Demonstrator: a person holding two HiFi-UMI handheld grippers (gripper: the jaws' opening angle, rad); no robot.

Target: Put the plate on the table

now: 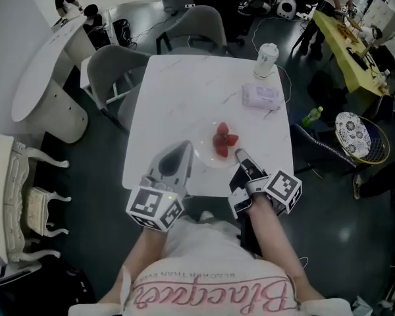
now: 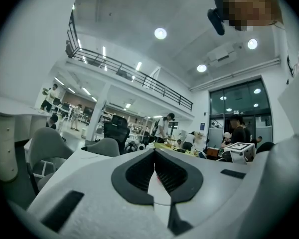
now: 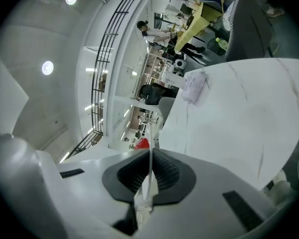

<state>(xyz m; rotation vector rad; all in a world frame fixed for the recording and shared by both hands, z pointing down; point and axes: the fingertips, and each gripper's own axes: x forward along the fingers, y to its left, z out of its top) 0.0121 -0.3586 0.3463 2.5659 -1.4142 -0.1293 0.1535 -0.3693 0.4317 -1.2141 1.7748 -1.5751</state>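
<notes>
A white plate point(image 1: 207, 153) carrying red strawberries point(image 1: 224, 139) is over the near edge of the white marble table point(image 1: 184, 91). I cannot tell whether it rests on the top or hangs just above it. My left gripper point(image 1: 189, 149) is shut on the plate's left rim and my right gripper point(image 1: 238, 154) on its right rim. In the left gripper view, the left gripper point(image 2: 154, 156) pinches the pale plate point(image 2: 157, 190). Seen from the right gripper point(image 3: 150, 154), the plate rim point(image 3: 149, 171) runs edge-on between the pads, with a strawberry point(image 3: 142, 144) beyond.
On the table's far right stand a lidded cup point(image 1: 266, 59) and a white tissue packet point(image 1: 261, 96). Grey chairs point(image 1: 115, 71) stand at the table's left and far sides. A green bottle point(image 1: 311, 116) lies on the floor to the right. People work at distant tables.
</notes>
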